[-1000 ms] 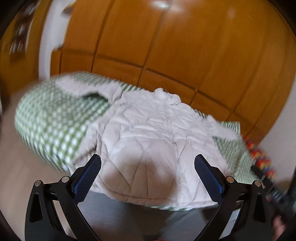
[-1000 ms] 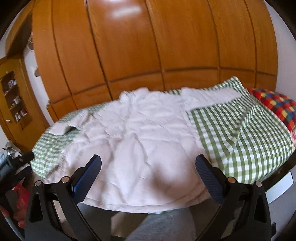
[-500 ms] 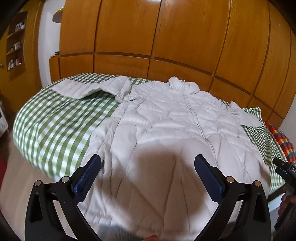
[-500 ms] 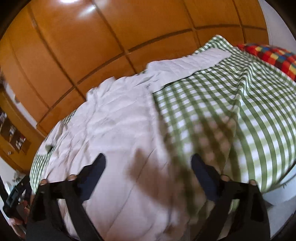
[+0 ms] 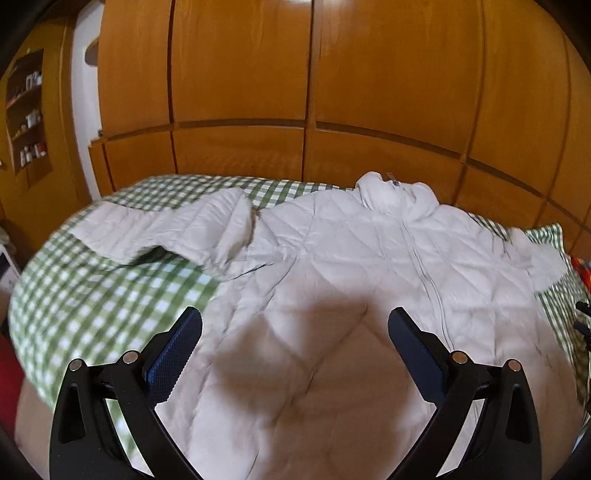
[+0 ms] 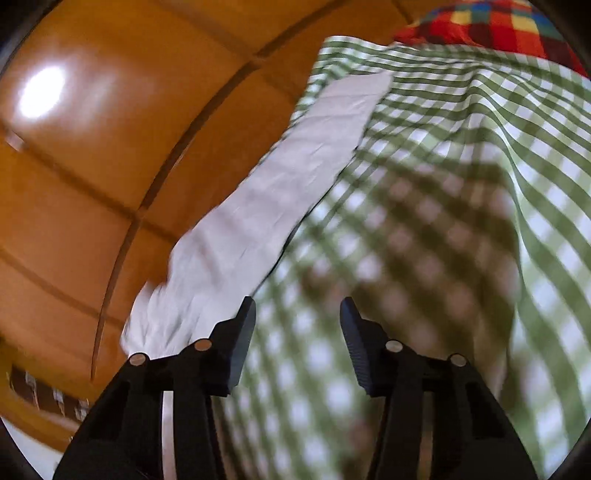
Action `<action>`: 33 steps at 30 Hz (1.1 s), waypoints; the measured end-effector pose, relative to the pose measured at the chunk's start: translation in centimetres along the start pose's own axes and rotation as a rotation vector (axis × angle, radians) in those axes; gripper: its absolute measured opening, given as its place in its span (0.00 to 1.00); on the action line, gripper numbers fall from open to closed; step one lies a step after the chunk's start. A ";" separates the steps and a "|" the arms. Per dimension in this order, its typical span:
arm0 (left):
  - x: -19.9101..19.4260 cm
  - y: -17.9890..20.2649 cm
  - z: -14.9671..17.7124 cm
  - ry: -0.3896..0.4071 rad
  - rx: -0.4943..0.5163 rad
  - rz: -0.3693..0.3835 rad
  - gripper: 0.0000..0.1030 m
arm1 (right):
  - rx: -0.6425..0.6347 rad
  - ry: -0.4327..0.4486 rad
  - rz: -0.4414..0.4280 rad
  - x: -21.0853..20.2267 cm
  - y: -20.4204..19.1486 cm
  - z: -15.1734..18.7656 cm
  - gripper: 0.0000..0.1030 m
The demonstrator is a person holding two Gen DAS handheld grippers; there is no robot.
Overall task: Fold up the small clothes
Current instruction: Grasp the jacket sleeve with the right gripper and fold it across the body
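Note:
A white quilted jacket [image 5: 351, 280] lies flat, front up and zipped, on a green-checked bedspread [image 5: 103, 299]. Its left sleeve [image 5: 162, 229] stretches out to the left, collar at the far side. My left gripper [image 5: 294, 332] hovers open over the jacket's lower front, holding nothing. In the right wrist view the jacket's other sleeve [image 6: 280, 192] runs diagonally across the bedspread [image 6: 461, 192]. My right gripper [image 6: 297, 325] is open just beside that sleeve's lower edge, over the checked cloth, its left fingertip [image 6: 245, 321] near the sleeve.
Wooden wardrobe panels [image 5: 314, 92] stand close behind the bed. A multicoloured checked blanket [image 6: 491, 22] lies past the sleeve's cuff. A shelf with small bottles [image 5: 29, 110] is at far left. The bed edge drops off at lower left.
My right gripper swung right and down towards the right sleeve, and its fingers have narrowed. My left gripper moved closer over the jacket's front, staying open.

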State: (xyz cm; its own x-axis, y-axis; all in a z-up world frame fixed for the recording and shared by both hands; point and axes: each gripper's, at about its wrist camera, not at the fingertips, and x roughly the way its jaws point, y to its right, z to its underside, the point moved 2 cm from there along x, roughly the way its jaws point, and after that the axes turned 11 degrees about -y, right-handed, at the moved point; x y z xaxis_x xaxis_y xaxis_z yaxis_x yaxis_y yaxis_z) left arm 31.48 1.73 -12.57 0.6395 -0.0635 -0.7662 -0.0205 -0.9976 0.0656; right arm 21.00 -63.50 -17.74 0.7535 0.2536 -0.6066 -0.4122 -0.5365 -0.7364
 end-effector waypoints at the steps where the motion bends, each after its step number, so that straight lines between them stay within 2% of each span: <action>1: 0.8 0.0 -0.2 -0.004 -0.009 0.012 0.97 | 0.018 0.008 0.000 0.5 0.4 -1.2 0.46; 8: 5.4 -1.5 0.8 -0.041 -0.084 0.067 0.97 | 0.099 0.063 -0.003 3.5 2.4 -7.9 0.46; 13: 5.6 -2.3 2.4 0.008 -0.119 0.097 0.97 | 0.152 0.111 -0.028 5.5 3.4 -11.1 0.43; 17: 5.9 -1.9 3.0 0.014 -0.104 0.079 0.97 | 0.155 0.155 -0.018 6.7 3.2 -13.0 0.38; 18: 6.1 -1.6 3.0 0.009 -0.093 0.071 0.97 | 0.156 0.157 -0.023 7.1 3.2 -13.4 0.32; 21: 6.8 -1.3 2.9 -0.027 -0.077 0.054 0.97 | 0.181 0.156 -0.044 7.4 3.6 -13.8 0.07; 23: 7.0 -1.3 2.9 -0.040 -0.073 0.048 0.97 | 0.193 0.168 -0.066 7.1 3.6 -14.1 0.04; 27: 6.9 -1.4 2.9 -0.035 -0.077 0.056 0.97 | 0.147 0.243 -0.062 3.6 2.9 -13.2 0.02; 33: 6.2 -1.5 3.1 -0.022 -0.089 0.079 0.97 | 0.008 0.335 0.038 -2.0 -0.1 -10.8 0.02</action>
State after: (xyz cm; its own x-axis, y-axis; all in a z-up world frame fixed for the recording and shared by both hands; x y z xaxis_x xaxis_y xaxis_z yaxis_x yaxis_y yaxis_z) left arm 33.10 2.79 -19.36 0.6219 -0.1439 -0.7698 -0.0014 -0.9832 0.1826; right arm 25.04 -72.59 -13.19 0.8633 -0.0464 -0.5025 -0.4465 -0.5342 -0.7178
